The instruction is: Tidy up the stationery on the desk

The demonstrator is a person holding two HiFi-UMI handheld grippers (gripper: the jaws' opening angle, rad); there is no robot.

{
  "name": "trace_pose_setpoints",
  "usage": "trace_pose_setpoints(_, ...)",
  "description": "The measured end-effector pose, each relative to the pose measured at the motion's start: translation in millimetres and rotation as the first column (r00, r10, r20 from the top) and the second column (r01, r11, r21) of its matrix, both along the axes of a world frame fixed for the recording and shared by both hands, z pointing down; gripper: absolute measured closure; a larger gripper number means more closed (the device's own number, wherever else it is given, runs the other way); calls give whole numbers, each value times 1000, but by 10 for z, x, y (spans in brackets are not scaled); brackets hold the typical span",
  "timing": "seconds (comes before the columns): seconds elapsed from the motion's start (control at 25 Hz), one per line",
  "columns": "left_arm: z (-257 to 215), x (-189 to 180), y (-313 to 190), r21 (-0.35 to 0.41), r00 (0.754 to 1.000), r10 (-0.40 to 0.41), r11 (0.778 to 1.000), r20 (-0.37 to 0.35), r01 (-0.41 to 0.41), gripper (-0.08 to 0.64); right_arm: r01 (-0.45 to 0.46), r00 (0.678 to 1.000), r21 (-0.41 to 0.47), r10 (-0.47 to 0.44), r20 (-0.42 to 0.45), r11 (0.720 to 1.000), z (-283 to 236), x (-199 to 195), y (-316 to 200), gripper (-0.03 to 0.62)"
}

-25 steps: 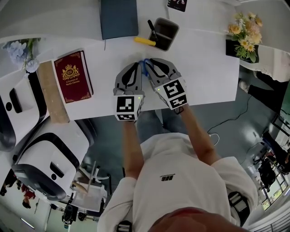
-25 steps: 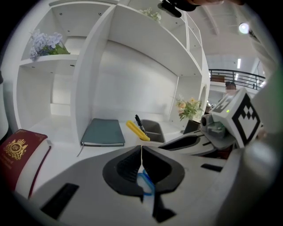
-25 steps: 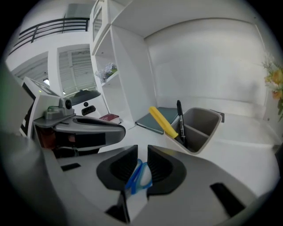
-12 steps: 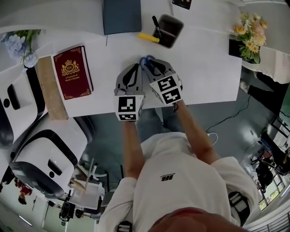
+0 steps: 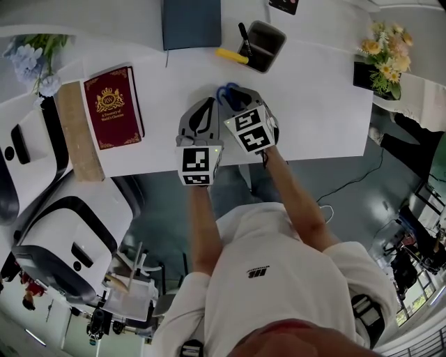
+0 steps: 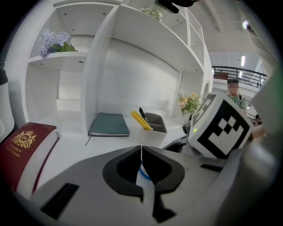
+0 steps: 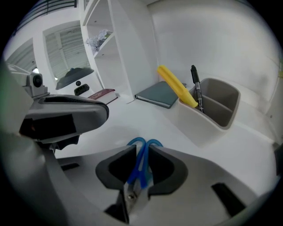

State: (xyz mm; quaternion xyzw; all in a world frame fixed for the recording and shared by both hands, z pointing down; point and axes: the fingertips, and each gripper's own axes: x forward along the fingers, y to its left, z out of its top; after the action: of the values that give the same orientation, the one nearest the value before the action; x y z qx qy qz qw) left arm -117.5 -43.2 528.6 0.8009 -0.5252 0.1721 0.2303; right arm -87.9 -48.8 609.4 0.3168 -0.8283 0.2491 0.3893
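**Clerk A:** Item one, scissors. Where were they, and how were they held?

**Clerk B:** In the right gripper, jaws clamped narrow on the blue handle stems. The loops pointed away and the blades pointed back toward the holder. They were lifted off the desk, probably so the blades could go down first into the pen tray.

**Clerk A:** Item two, left gripper?

**Clerk B:** Jaws drawn together just beside the right one. A thin white piece with a blue band sat in the slit. I could not identify the piece. It looked parked close by to steady things, but that is a guess.

**Clerk A:** What else was on the desk?

**Clerk B:** A yellow marker leaned on the tray's rim and a black pen stood inside it. A teal notebook lay at the back, a red book to the left and flowers far to the right.

**Clerk A:** Anything in the way?

**Clerk B:** The desk between the scissors and the tray was bare. The marker across the rim and the upright pen narrowed the opening on the near side. A careless drop could knock either one.
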Motion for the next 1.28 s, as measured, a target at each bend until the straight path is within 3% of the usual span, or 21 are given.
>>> trace_pose_setpoints(0.12, -29, -11, 15, -7, 1000, -6, 1000, 0, 6, 560, 18, 1000, 8, -18, -8, 1000, -35, 7, -4, 528)
trace_pose_setpoints(0.44, -261, -37, -31, 29, 1000, -11, 1000, -5, 11, 560, -27, 994, 125, 14, 106, 992, -624, 95, -117, 528)
trace_pose_setpoints(1.28, -824, 349, -357, 130, 996, 79, 989, -38, -74, 560, -178, 966, 317, 103, 238, 932, -1678, 630, -554, 531)
